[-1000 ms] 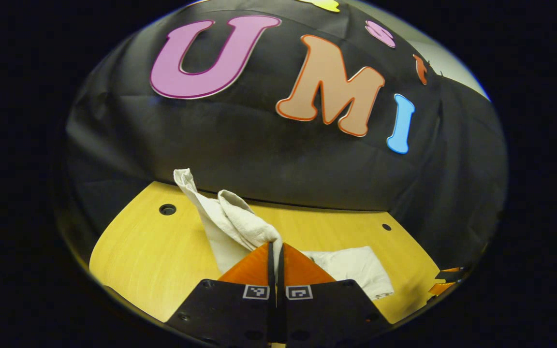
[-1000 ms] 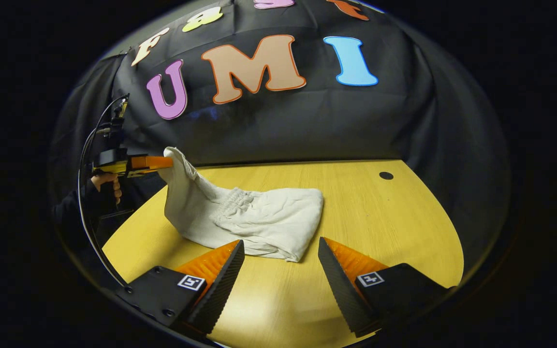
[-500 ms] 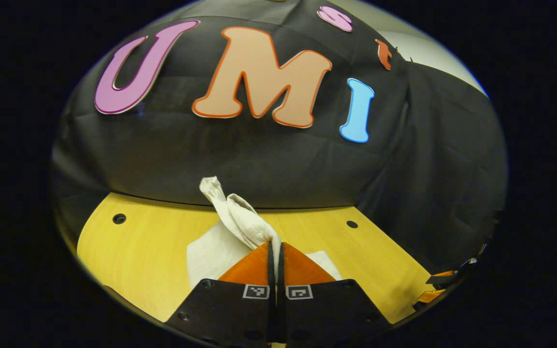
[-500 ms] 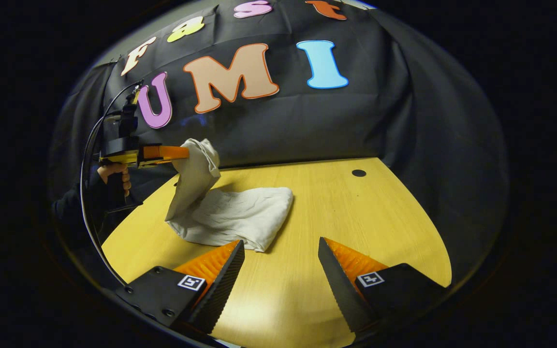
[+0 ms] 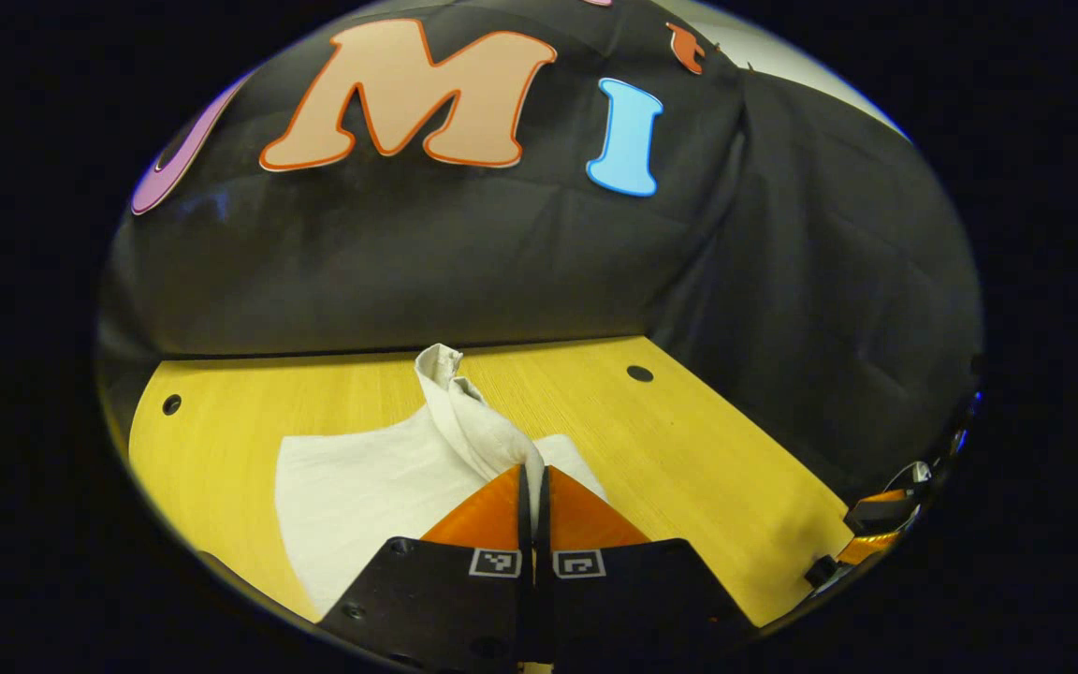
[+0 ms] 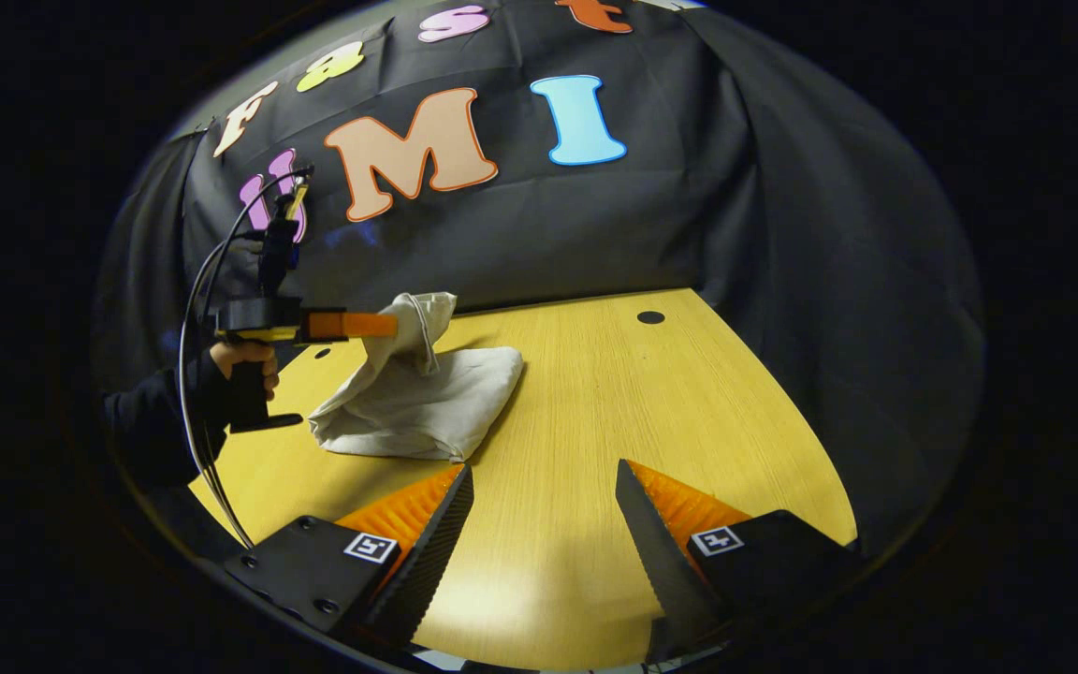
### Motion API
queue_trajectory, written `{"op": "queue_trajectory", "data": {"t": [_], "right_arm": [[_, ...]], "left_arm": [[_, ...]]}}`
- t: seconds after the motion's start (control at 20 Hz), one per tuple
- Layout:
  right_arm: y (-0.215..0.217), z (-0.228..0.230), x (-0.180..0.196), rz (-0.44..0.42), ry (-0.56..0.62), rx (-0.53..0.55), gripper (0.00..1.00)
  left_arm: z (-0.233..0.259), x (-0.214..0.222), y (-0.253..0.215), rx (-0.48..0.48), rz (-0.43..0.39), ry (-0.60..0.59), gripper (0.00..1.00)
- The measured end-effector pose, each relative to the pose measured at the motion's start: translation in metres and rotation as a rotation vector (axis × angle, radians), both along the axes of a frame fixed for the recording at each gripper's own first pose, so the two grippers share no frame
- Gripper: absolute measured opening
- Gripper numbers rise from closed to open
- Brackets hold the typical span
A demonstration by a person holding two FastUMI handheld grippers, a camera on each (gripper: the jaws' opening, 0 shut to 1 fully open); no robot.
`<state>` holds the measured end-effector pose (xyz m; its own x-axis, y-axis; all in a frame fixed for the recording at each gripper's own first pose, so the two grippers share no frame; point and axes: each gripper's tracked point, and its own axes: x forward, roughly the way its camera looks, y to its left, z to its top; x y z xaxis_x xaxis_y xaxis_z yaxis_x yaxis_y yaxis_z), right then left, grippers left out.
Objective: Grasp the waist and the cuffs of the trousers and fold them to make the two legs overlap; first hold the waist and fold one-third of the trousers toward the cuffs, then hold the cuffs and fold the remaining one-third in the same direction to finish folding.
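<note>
Your left tongs [image 5: 531, 482] pinch a raised end of the trousers [image 6: 427, 398], soft cream cloth folded on the smooth wooden bench [image 6: 670, 412]. Carry it across and lay it flat, edges aligned, before letting go. Your right tongs [image 6: 544, 505] hover wide, holding nothing.

trousers [image 6: 427, 402] are a plain off-white, tabletop [image 6: 651, 412] is yellow wood grain, and that sleeve [image 6: 151, 426] looks black
</note>
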<state>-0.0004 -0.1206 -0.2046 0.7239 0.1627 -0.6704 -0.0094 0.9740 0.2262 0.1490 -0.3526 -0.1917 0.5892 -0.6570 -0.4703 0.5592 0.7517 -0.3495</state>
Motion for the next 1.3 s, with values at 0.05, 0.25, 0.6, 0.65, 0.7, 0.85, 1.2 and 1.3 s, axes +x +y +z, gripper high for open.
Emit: {"op": "queue_trajectory", "data": {"t": [0.05,0.25,0.6,0.65,0.7,0.85,1.2,1.3], "right_arm": [[-0.002,-0.001,-0.001,0.002,0.002,0.000,0.98],[-0.002,-0.003,-0.001,0.025,0.000,0.001,0.98],[0.022,0.028,0.025,0.092,-0.100,0.016,0.98],[0.027,0.036,0.031,0.103,-0.131,0.006,0.98],[0.035,0.045,0.037,0.115,-0.161,-0.001,0.98],[0.067,0.076,0.058,0.140,-0.259,-0.009,0.94],[0.145,0.151,0.095,0.139,-0.463,0.019,0.98],[0.157,0.162,0.097,0.148,-0.497,-0.006,0.98]], "left_arm": [[-0.011,-0.008,-0.002,0.037,-0.012,0.013,0.00],[-0.046,-0.028,-0.014,0.128,-0.068,0.026,0.00],[-0.014,-0.053,0.001,0.109,-0.020,-0.078,0.96],[-0.001,-0.052,0.012,0.104,0.013,-0.111,0.98],[0.015,-0.053,0.026,0.097,0.054,-0.146,0.97],[0.054,-0.056,0.079,0.068,0.185,-0.216,0.96],[0.121,-0.073,0.233,0.079,0.452,-0.355,0.96],[0.134,-0.075,0.269,0.104,0.503,-0.398,0.96]]}}
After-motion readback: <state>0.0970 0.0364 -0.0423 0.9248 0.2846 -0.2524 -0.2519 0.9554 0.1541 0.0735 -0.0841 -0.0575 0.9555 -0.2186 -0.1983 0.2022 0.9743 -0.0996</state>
